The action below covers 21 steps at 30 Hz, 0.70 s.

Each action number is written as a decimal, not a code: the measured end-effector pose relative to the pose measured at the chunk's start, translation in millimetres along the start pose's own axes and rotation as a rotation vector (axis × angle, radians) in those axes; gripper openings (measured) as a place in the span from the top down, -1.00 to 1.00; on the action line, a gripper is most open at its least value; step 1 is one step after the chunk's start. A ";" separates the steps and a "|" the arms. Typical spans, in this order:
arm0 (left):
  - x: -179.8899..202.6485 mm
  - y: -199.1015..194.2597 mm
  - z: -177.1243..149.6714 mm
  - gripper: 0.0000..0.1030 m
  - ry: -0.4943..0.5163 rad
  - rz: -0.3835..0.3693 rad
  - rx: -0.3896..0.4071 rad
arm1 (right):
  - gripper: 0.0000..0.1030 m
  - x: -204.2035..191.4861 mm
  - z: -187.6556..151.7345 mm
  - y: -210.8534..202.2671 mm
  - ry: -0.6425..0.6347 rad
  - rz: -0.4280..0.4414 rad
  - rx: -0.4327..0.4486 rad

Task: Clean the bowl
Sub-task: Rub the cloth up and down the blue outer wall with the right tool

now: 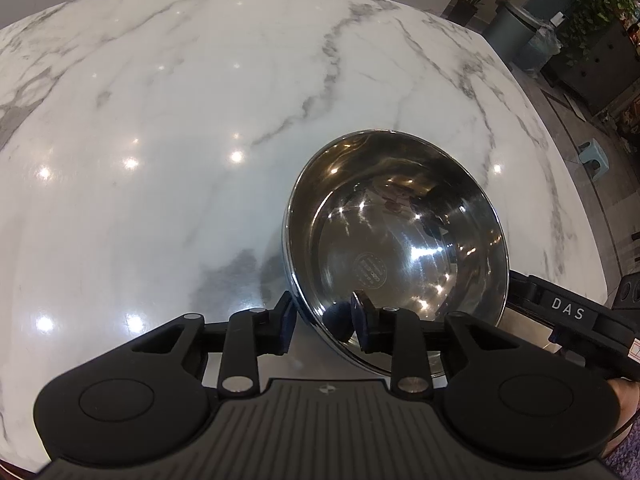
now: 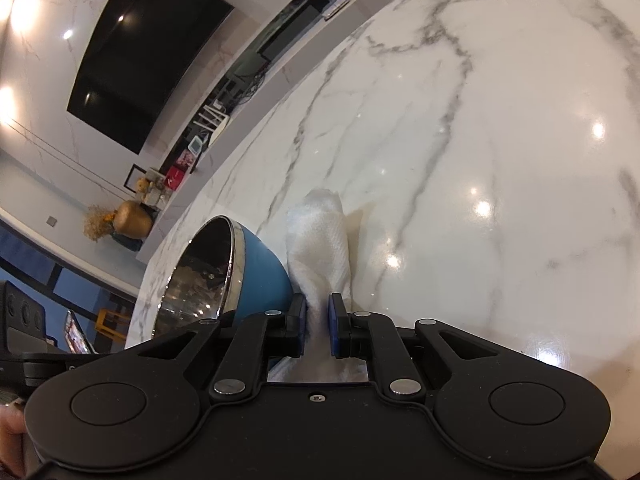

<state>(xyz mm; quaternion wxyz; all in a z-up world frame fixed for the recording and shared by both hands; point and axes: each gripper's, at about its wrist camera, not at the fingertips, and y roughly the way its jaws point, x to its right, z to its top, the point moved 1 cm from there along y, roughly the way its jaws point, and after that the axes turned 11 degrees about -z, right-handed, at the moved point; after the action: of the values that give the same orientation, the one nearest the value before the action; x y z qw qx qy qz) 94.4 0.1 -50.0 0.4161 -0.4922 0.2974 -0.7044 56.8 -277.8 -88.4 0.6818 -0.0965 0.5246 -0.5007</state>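
Note:
A steel bowl (image 1: 400,232) with a blue outside (image 2: 260,276) is tipped up on the white marble table (image 1: 160,120). My left gripper (image 1: 324,320) is shut on its near rim, one pad outside and one inside the shiny hollow. In the right wrist view my right gripper (image 2: 318,324) is shut on a white folded paper towel (image 2: 320,236), which sticks out ahead of the pads, just right of the bowl's blue wall. The other gripper's black body (image 1: 576,316) shows at the right of the left wrist view.
The marble table (image 2: 480,160) spreads wide ahead and to the right. Beyond its edge are a dark wall screen (image 2: 148,52), a gold vase (image 2: 132,220), potted plants (image 1: 596,12), a bin (image 1: 516,32) and a small stool (image 1: 592,152) on the floor.

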 end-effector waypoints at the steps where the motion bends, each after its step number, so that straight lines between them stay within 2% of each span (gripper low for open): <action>1: -0.4 -0.3 0.5 0.50 -0.002 0.002 0.003 | 0.81 1.3 1.3 -1.2 0.009 0.009 -0.003; 9: -2.5 -3.4 7.3 0.64 0.001 0.032 0.034 | 0.81 6.3 10.9 -22.1 0.076 0.065 0.027; 15: -1.0 -9.4 7.4 0.56 -0.016 0.033 0.052 | 0.81 5.7 20.4 -34.5 0.114 0.118 0.054; 21: 3.0 -8.5 6.6 0.55 0.006 0.058 0.046 | 0.81 6.1 18.3 -29.3 0.122 0.128 0.029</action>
<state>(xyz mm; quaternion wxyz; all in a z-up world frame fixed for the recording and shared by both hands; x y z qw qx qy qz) 97.6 1.5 -39.4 0.4467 -0.4717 0.2966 -0.7000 54.3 -303.8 -65.0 0.6805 -0.0224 0.5629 -0.4686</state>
